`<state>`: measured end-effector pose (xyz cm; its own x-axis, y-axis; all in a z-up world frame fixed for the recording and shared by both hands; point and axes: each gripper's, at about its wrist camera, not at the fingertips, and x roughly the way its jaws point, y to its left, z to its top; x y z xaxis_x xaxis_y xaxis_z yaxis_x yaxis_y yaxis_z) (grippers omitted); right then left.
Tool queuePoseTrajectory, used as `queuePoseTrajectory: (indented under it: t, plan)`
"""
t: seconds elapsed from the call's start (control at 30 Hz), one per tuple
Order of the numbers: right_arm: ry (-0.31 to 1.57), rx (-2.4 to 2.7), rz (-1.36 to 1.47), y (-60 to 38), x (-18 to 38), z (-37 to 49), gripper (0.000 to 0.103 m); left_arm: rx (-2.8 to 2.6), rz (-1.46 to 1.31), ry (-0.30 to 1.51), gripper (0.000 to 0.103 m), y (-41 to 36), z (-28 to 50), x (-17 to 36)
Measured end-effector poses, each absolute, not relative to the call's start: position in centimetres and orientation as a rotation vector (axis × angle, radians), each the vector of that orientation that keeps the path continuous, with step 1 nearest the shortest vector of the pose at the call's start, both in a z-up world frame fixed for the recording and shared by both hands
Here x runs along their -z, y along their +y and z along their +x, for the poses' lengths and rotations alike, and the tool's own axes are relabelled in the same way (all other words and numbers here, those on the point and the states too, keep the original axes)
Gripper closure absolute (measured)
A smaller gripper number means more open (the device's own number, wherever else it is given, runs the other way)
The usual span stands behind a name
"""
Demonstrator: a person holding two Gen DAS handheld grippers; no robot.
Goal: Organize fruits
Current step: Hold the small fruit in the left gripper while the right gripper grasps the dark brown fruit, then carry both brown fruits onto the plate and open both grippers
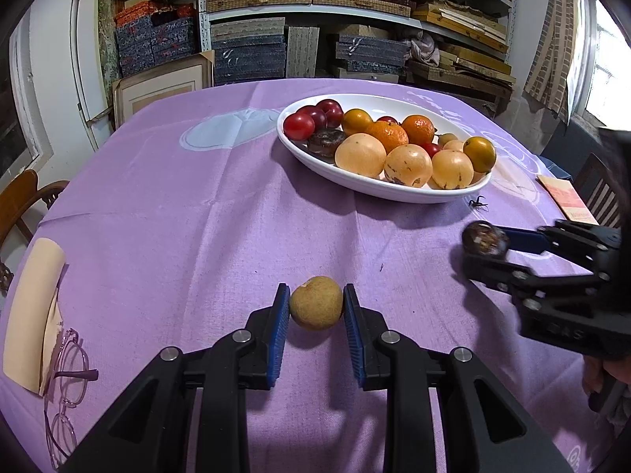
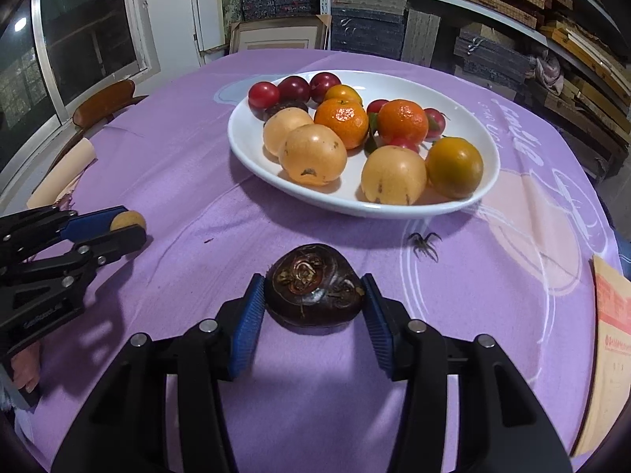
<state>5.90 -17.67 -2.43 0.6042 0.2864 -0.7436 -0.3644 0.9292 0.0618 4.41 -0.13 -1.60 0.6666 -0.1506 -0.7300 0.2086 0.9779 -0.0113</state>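
On the left side: the left gripper is closed on a small tan fruit, held just above the purple cloth.
Middle: the white dish holds plums, oranges and yellow fruits; free room is near its right rim.
Right side: the right gripper has its pads against a dark brown chestnut, which seems to rest on the cloth.
Advice: lift each fruit over the rim, release low.
Hard to see: underside of the chestnut; a spider near the dish.
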Motion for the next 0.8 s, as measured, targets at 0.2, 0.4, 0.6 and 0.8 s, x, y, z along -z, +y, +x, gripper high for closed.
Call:
queuePoseTrajectory:
  t: [0.2, 0.4, 0.6, 0.8]
  plan:
    - [0.777, -0.359, -0.019, -21.2, -0.1, 2.0, 0.054, 0.202, 0.087, 0.787, 0.075, -1.2, 4.4, 0.3]
    - [0.688, -0.322, -0.002, -23.2, -5.5, 4.4, 0.054, 0.209, 0.117, 0.731, 0.075, -3.6, 7.3, -3.4]
    - [0.696, -0.291, 0.048, -24.1, -8.4, 11.4, 0.054, 0.2, 0.099, 0.697, 0.075, -6.1, 13.1, -6.6]
    - [0.768, -0.244, 0.036, -22.8, -7.3, 19.2, 0.055, 0.161, 0.065, 0.747, 0.075, -7.1, 19.0, -5.9]
